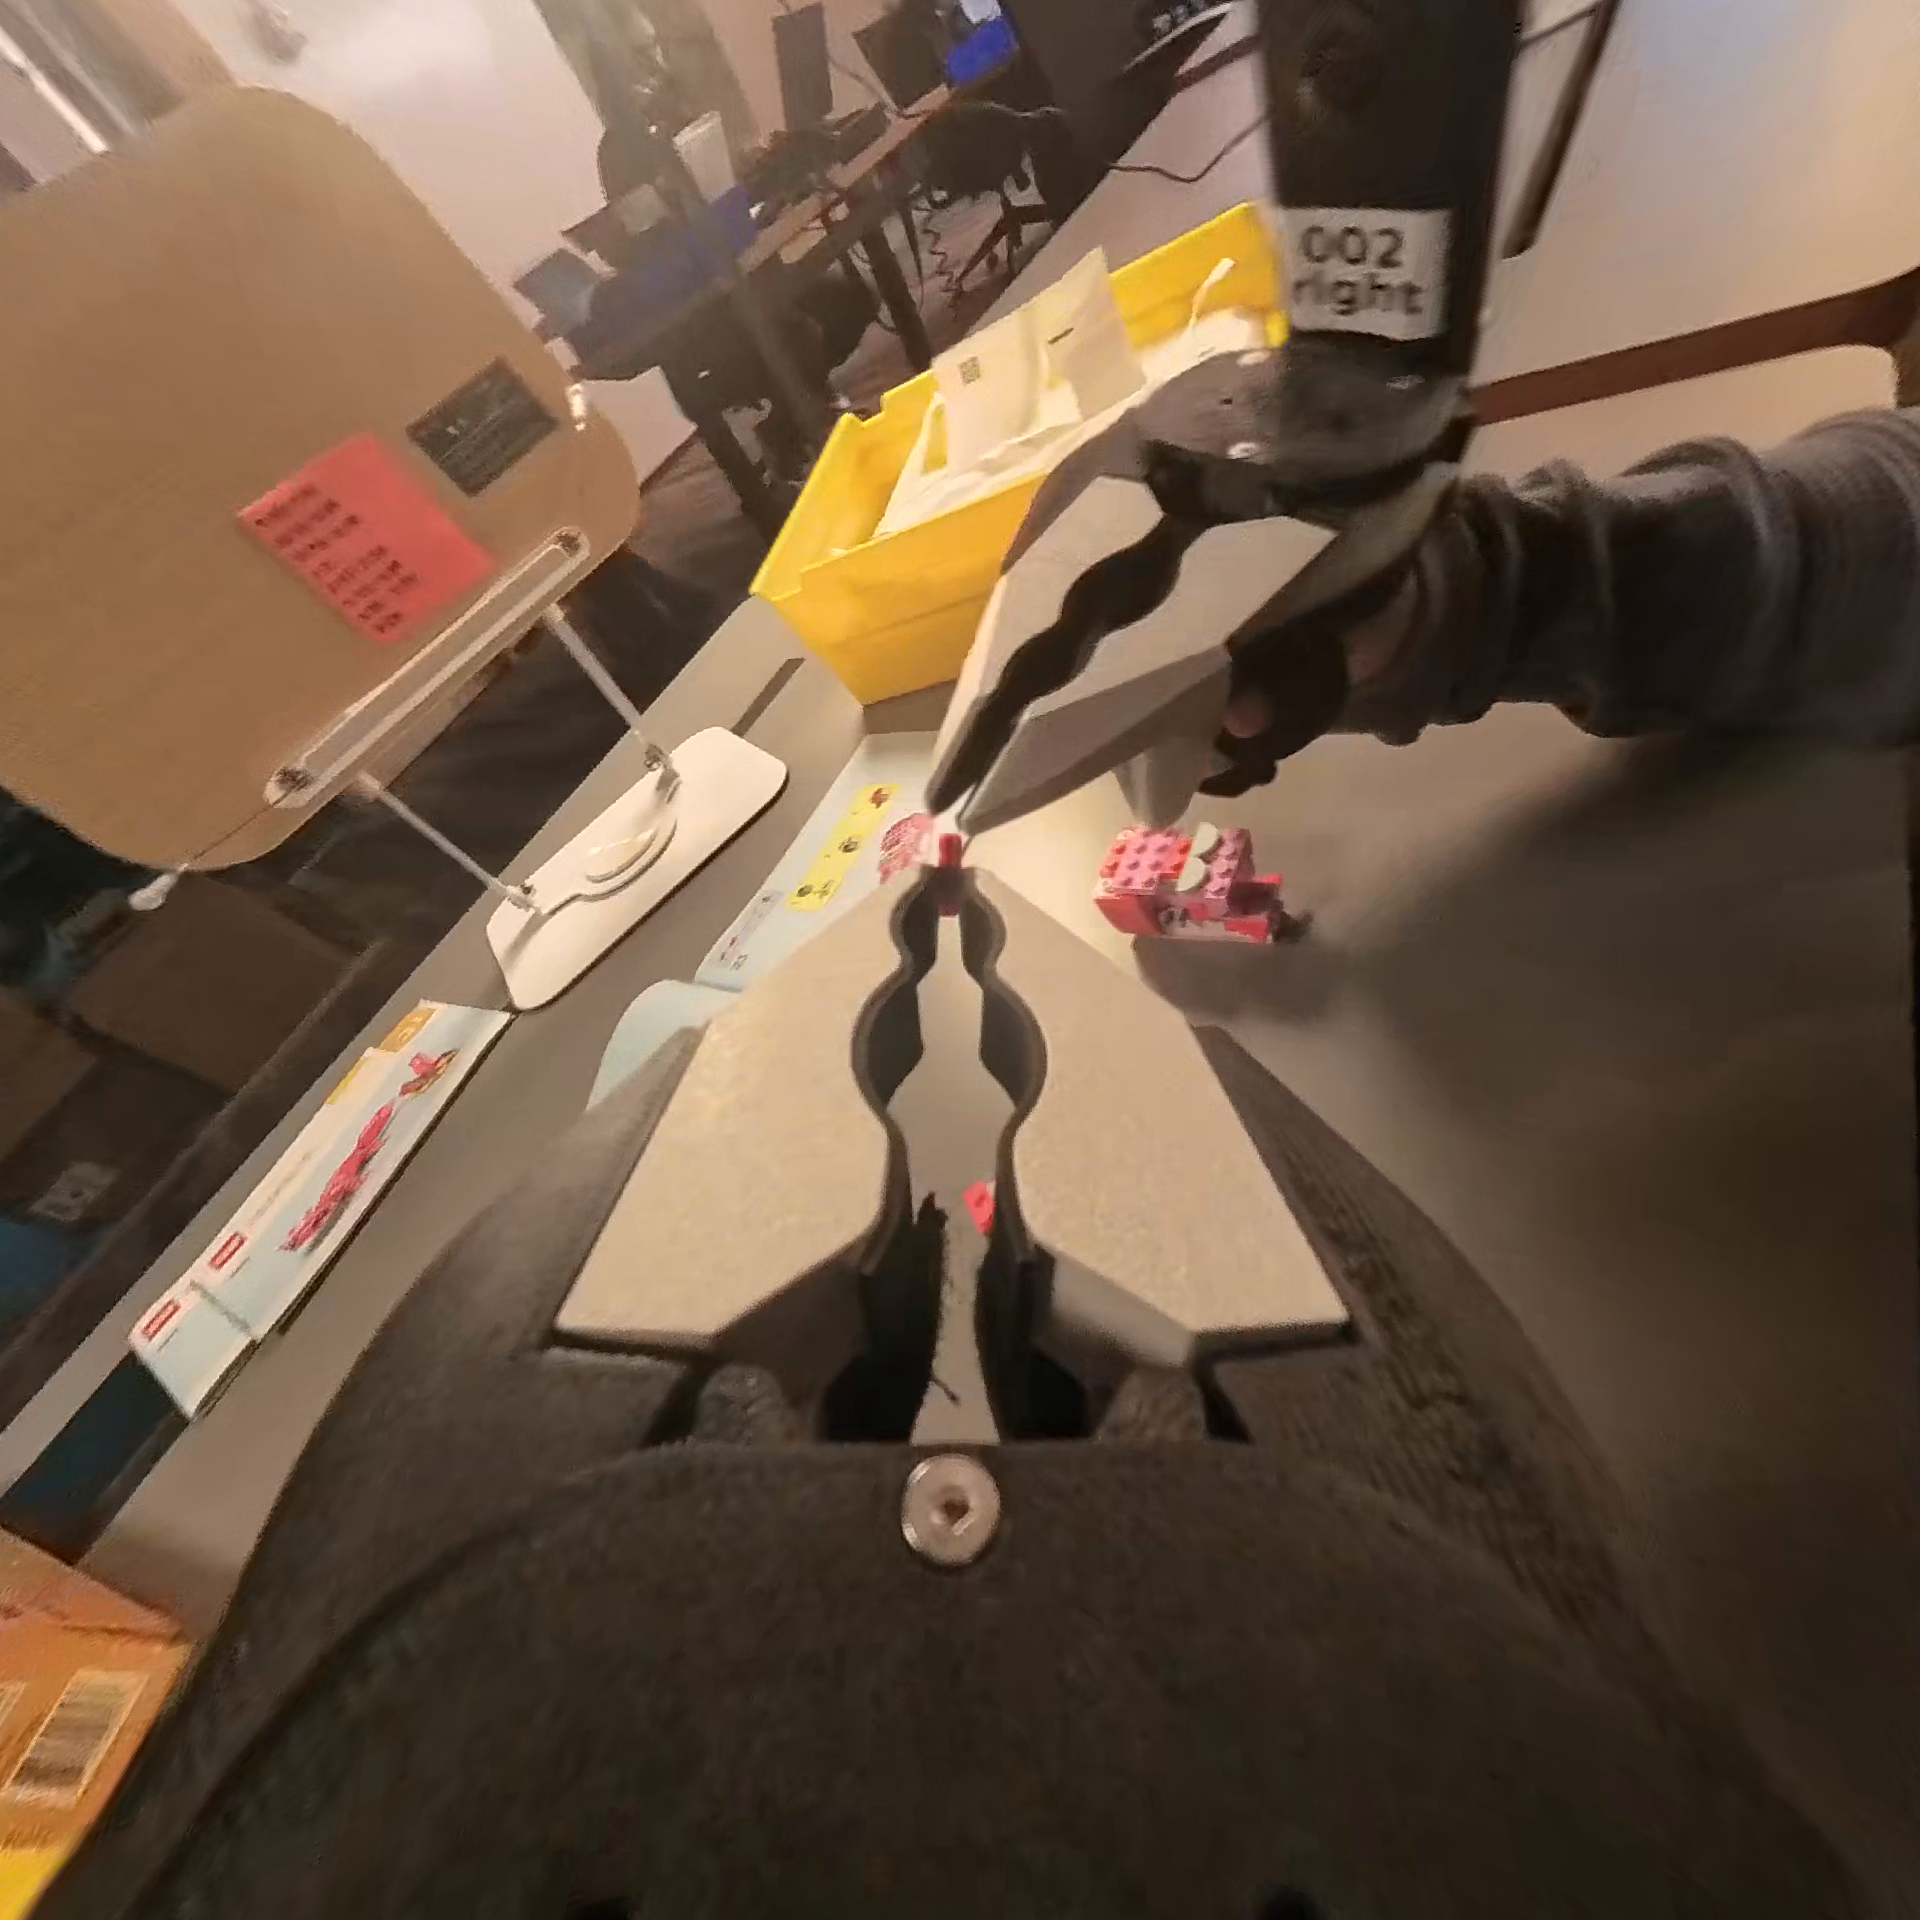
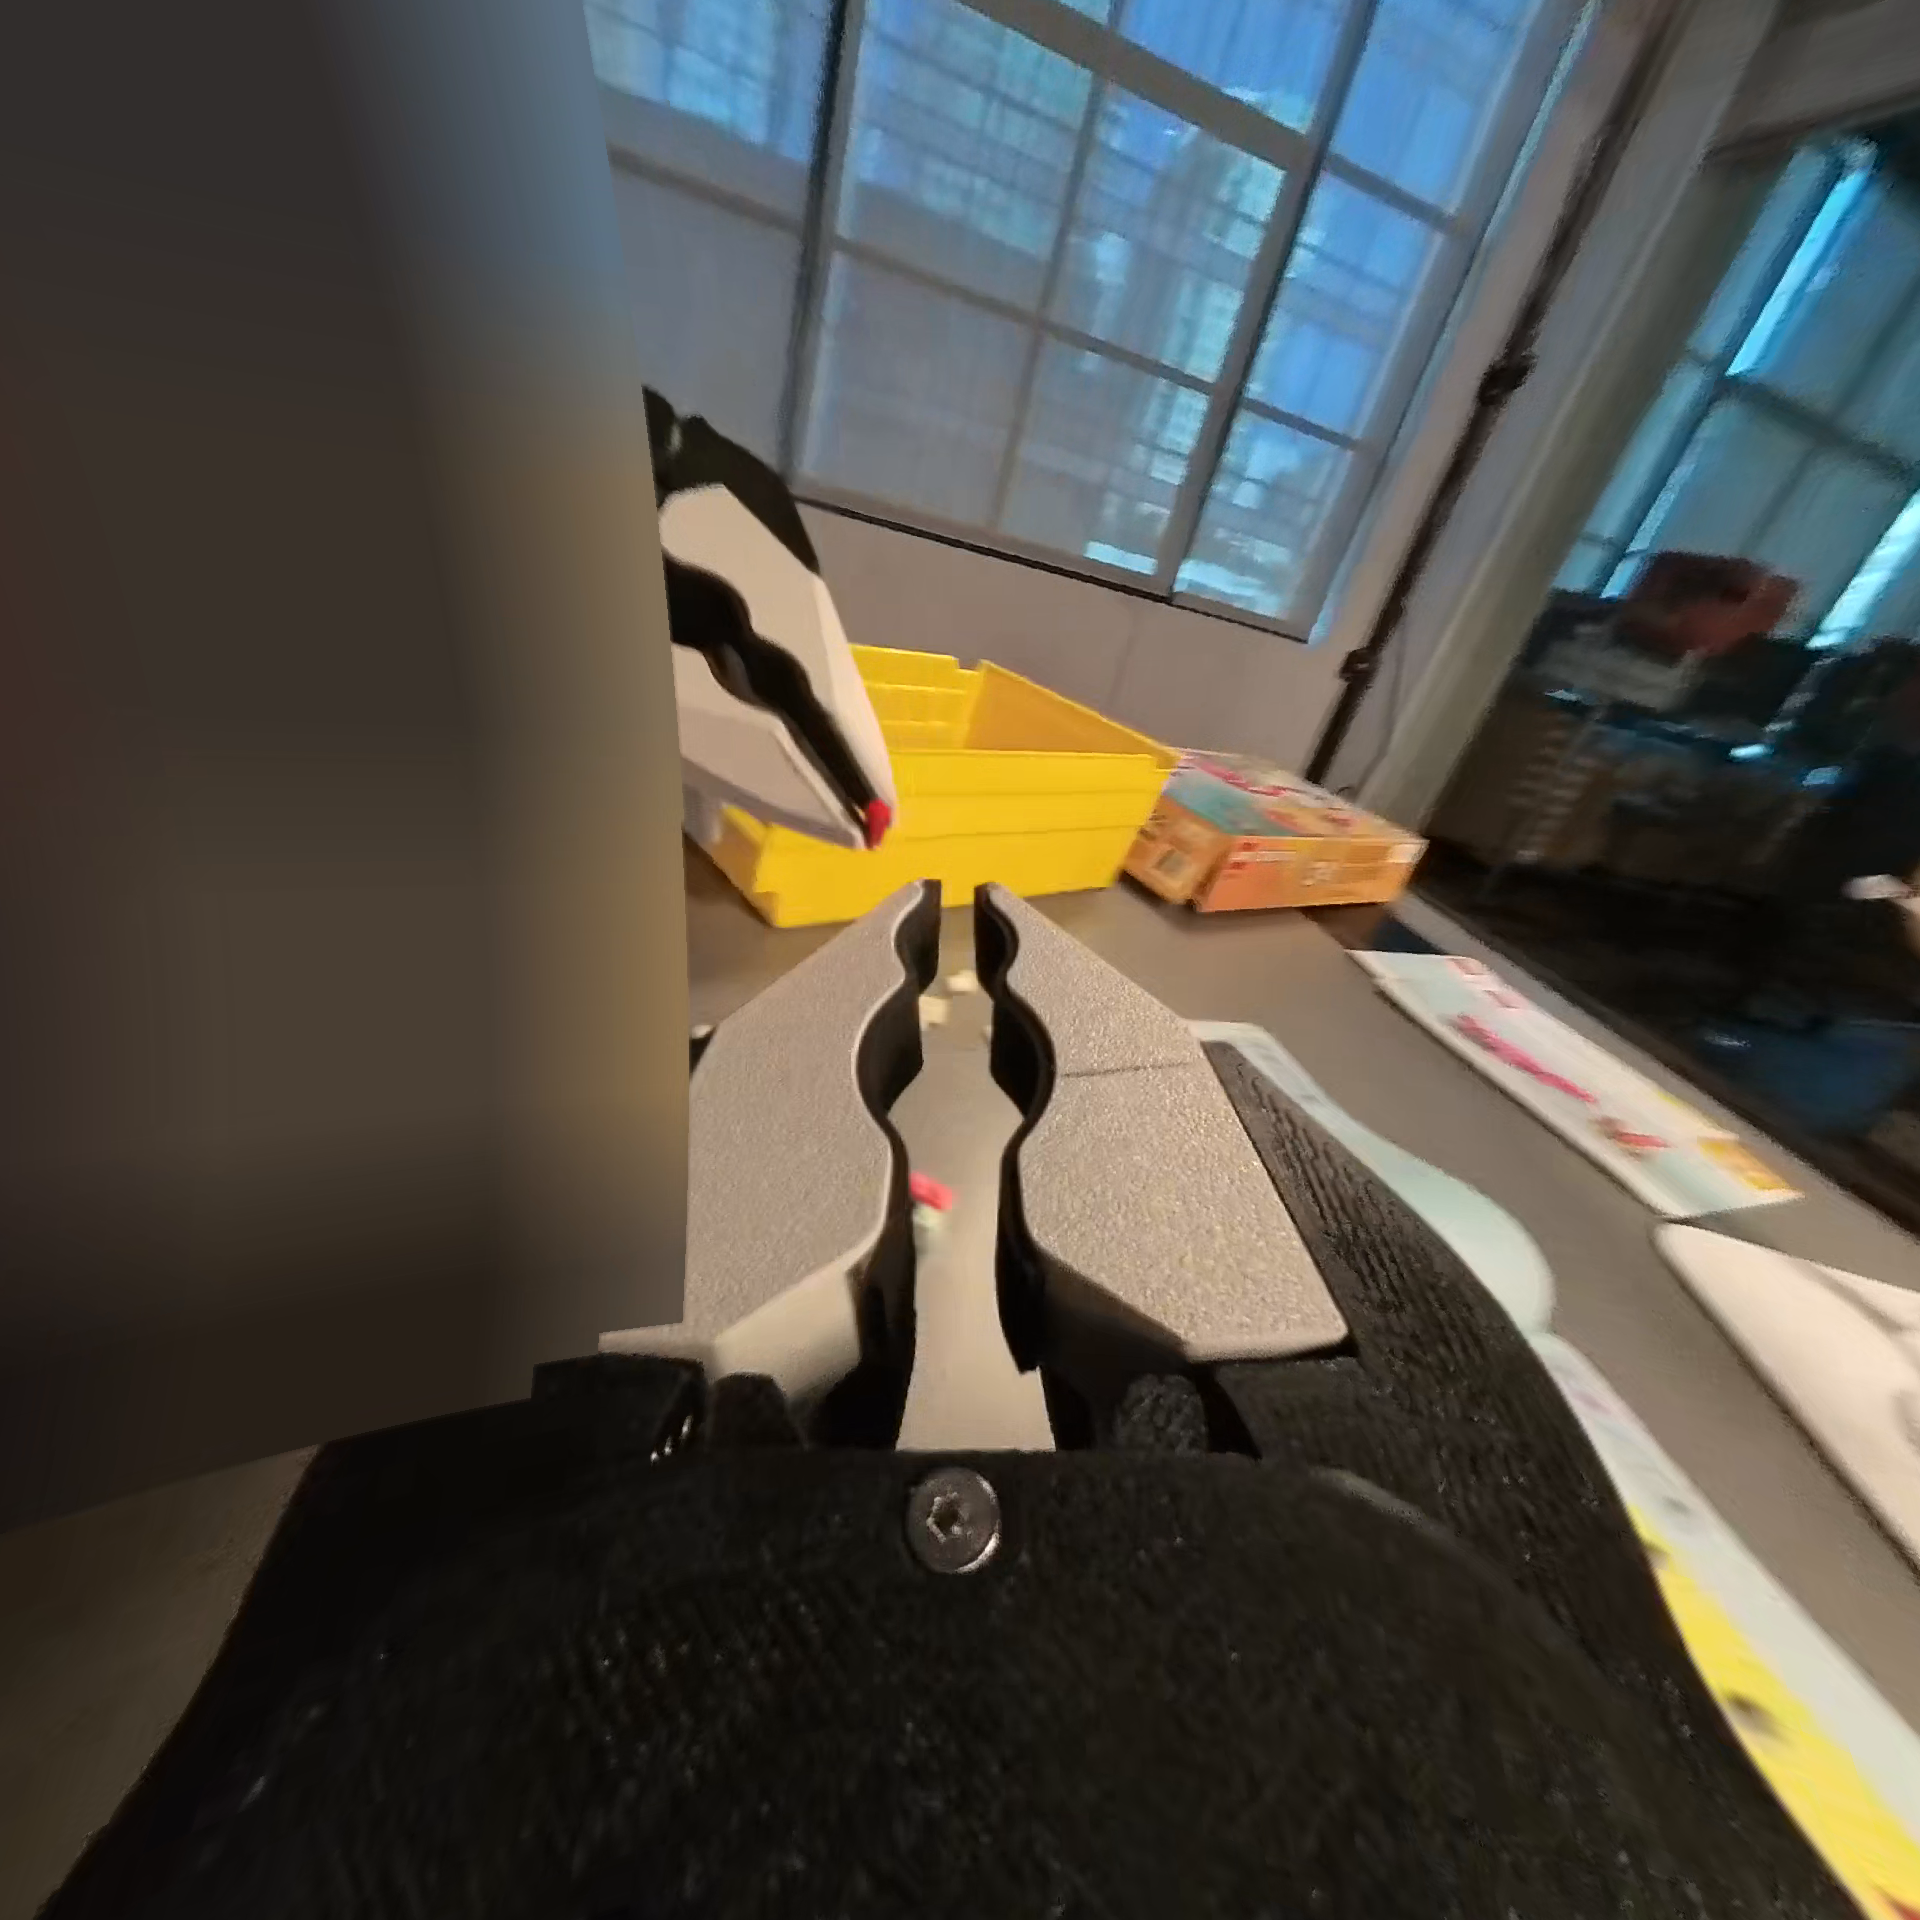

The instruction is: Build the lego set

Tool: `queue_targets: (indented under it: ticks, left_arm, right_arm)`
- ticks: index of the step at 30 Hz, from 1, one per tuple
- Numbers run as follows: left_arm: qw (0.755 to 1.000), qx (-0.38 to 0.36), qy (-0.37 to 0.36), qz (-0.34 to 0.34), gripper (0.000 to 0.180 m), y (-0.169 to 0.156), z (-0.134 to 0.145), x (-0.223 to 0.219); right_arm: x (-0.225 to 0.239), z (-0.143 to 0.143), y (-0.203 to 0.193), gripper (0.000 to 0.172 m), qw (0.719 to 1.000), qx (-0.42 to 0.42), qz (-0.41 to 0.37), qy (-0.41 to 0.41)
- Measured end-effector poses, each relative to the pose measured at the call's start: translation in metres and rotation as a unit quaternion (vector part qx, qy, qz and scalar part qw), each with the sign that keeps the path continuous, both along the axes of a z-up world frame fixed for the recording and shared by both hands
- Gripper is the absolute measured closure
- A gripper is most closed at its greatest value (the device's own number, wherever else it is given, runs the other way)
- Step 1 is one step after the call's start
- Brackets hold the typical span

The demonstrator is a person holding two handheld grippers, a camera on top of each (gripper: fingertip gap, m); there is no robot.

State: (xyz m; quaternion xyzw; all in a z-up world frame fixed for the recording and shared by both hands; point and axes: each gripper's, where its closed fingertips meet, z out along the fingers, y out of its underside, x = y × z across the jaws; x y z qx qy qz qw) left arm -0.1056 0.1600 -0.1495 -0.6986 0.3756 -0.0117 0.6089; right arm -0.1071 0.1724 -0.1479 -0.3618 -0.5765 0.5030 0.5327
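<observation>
On the left side of the grey table (image 1: 1558,1039), as the left wrist view showed it, a brown cardboard panel (image 1: 260,468) stood on a thin white metal stand (image 1: 644,862). In front of the stand, light-blue printed instruction booklets (image 1: 312,1174) lay flat on the table. Behind them was a yellow plastic bin (image 1: 883,603) with white paper bags inside.

Near the middle, the left gripper (image 1: 948,896) was almost closed. Its two tips pressed on a small red plastic brick (image 1: 947,862), which stuck out a little beyond them, above the table. The right wrist view showed the same brick as a red spot at the tip of that gripper.

Just above the brick was the right gripper (image 1: 956,816), held by a hand in a dark glove (image 1: 1288,696). Its tips stood a little apart, with nothing between them. They were very near the brick, but I could not tell whether they touched it.

More to the right, a pink and red model of plastic bricks (image 1: 1195,883) stood on the table, apart from both grippers.

The small red brick looked very light, hard and stiff, with smooth sides. I judged that it could slip or turn easily between the tips, because so little of it was pinched. It did not seem fragile. The best place to hold it was probably on two flat opposite sides, near its middle, and not on the studs or corners.
</observation>
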Motion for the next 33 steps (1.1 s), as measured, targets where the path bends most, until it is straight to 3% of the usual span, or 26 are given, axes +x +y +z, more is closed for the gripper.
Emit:
queue_targets:
  ticks: [1,4,14,20,25,33]
  left_arm:
    - [1.000,-0.001,0.004,-0.007,0.177,-0.001,-0.002,0.004]
    - [1.000,-0.009,0.022,-0.005,0.178,0.002,-0.009,0.008]
    - [0.998,-0.015,0.053,-0.007,0.177,0.001,-0.020,0.011]
    - [0.998,-0.025,-0.029,-0.044,0.177,-0.006,-0.012,0.020]
    - [0.999,0.000,0.043,-0.009,0.178,-0.001,-0.015,0.015]
    - [0.996,0.007,0.084,0.008,0.178,0.001,-0.019,0.012]
  right_arm:
    - [0.001,0.000,-0.005,0.167,0.999,-0.021,0.024,-0.005]
    - [0.002,-0.001,-0.015,0.167,0.996,-0.053,0.068,-0.018]
    - [0.003,-0.009,-0.019,0.170,0.995,-0.033,0.081,-0.043]
    - [0.011,0.000,-0.026,0.170,0.991,-0.055,0.121,-0.023]
    - [0.006,-0.005,-0.020,0.169,0.993,-0.053,0.097,-0.031]
    - [0.005,-0.012,-0.018,0.169,0.994,-0.041,0.088,-0.047]
